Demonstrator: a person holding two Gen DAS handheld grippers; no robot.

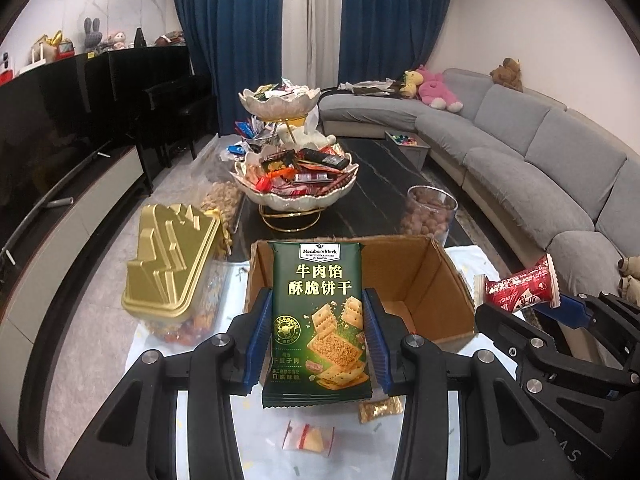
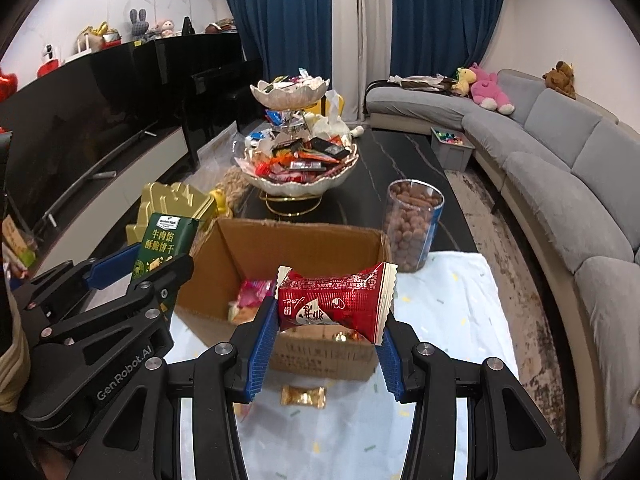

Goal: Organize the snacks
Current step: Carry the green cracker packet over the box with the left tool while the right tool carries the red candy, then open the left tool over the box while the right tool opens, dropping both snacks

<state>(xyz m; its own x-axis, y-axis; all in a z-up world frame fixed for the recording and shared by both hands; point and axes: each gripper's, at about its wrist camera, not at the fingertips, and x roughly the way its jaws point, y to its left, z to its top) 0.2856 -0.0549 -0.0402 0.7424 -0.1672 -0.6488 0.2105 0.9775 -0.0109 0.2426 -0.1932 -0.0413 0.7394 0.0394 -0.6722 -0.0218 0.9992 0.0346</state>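
A green cracker pack (image 1: 318, 320) is pinched upright by the left hand-held gripper (image 1: 318, 344) above the open box (image 1: 420, 280). A red snack (image 2: 334, 304) is pinched crosswise by the right hand-held gripper (image 2: 326, 344) over the same box on the table (image 1: 384, 184).

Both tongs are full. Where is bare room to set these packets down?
Free: the cloth right of the box, before the nut jar. The box floor's right half is bare too. Crowded: the tiered bowls.
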